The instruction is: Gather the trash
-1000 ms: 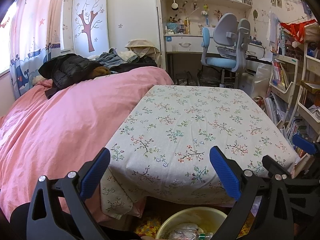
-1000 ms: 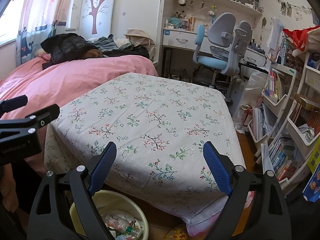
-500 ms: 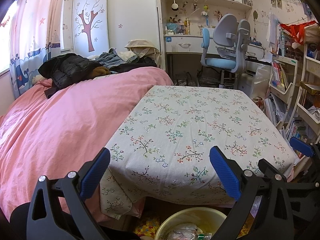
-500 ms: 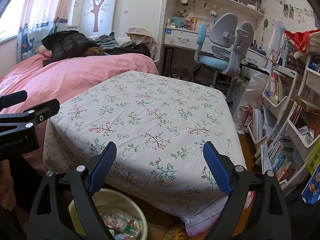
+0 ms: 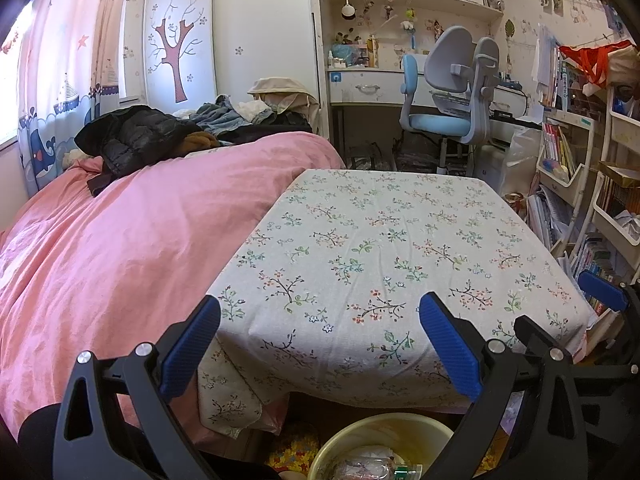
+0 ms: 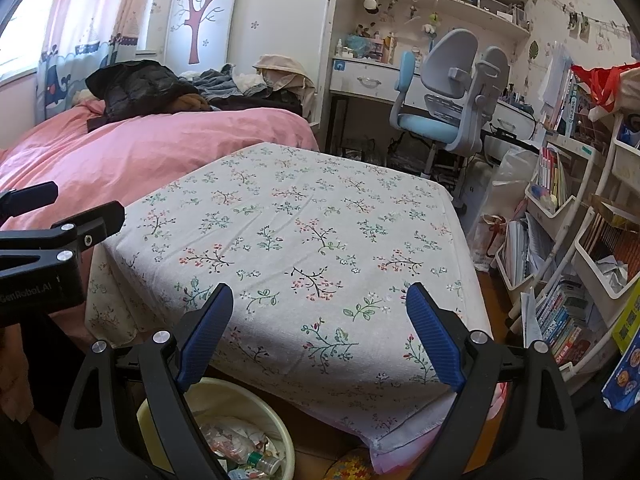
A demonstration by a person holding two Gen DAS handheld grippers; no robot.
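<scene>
Hanging in the air near the table's front edge, the left claw [image 5: 320, 344] and the right claw [image 6: 320, 332] both have their blue fingers spread wide apart, with nothing between them and nothing touched. They look ready to grab, I think, but nothing lies on the flowery table [image 6: 304, 240] to pick up. Just below that front edge sits the yellow bin [image 6: 286, 446], holding the trash [image 6: 240, 450]: a bottle and crinkly wrappers. Beside the table is the pink bed [image 5: 120, 240].
</scene>
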